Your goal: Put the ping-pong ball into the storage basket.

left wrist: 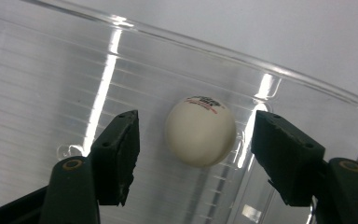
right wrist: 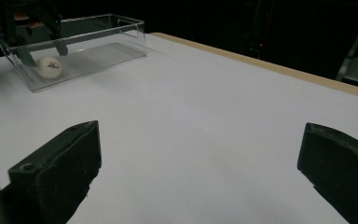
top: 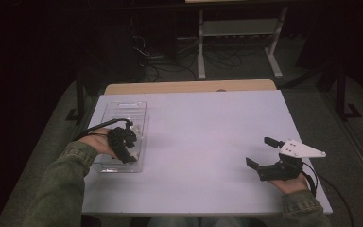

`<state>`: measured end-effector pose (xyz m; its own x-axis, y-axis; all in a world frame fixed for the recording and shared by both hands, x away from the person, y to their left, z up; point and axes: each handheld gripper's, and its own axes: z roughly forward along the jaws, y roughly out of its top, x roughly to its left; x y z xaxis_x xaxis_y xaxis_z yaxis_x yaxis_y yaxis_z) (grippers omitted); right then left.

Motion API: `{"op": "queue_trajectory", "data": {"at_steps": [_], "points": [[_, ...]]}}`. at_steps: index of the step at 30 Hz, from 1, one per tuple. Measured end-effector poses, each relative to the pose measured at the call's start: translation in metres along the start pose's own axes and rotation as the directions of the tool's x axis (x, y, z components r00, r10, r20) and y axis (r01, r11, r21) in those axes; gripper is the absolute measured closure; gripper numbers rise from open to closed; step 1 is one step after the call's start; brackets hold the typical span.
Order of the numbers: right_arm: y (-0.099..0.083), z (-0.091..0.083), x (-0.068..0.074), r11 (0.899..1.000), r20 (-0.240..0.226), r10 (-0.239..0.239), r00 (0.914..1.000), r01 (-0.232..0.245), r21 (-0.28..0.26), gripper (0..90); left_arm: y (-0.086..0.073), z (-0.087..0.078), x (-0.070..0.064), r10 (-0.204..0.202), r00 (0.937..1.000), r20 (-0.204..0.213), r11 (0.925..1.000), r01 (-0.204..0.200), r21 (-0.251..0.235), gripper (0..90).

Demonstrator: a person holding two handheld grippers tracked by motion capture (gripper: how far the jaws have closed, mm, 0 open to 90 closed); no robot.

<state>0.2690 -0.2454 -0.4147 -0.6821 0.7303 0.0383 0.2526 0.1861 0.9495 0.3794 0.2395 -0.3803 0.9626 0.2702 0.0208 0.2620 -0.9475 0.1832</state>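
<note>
Left hand-held gripper (left wrist: 193, 154) hung inside the clear plastic box (top: 123, 109), jaws spread wide either side of the white ball (left wrist: 200, 131) and gripping nothing. We saw the ball resting on the box floor near one end wall. Our worry: a lopsided squeeze could squirt that smooth ball sideways. Being round, it had no long axis; its printed mark faced up. Right hand-held gripper (top: 263, 153) sat wide open and empty on the bench (top: 203, 123).

I see the ball (left wrist: 200, 131) in the box (top: 123, 113) at the table's (top: 208, 123) left; my right gripper (top: 261, 152) sits well apart.
</note>
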Motion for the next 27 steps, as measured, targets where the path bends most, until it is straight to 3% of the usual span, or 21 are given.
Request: {"op": "queue_trajectory", "data": {"at_steps": [5,10,15,27], "points": [[0.0,0.0,0.0,1.0,0.003,0.002,1.0,-0.002,0.001,0.0,0.0,-0.002,0.001,-0.018,0.9998,-0.008,0.9998,0.018,-0.012,30.1],[0.0,0.0,0.001,1.0,0.002,0.001,1.0,-0.001,0.003,0.0,-0.001,-0.004,0.001,-0.021,0.9989,-0.042,0.9998,0.021,-0.007,25.3],[0.0,0.0,0.0,1.0,0.0,-0.001,1.0,0.001,0.006,0.0,-0.004,-0.009,0.002,-0.046,0.9967,-0.068,0.9985,0.044,-0.032,20.5],[0.0,-0.001,0.001,1.0,0.004,0.004,1.0,-0.004,0.009,0.0,-0.007,-0.018,0.001,-0.086,0.9891,-0.12,0.994,0.077,-0.077,2.0]]}}
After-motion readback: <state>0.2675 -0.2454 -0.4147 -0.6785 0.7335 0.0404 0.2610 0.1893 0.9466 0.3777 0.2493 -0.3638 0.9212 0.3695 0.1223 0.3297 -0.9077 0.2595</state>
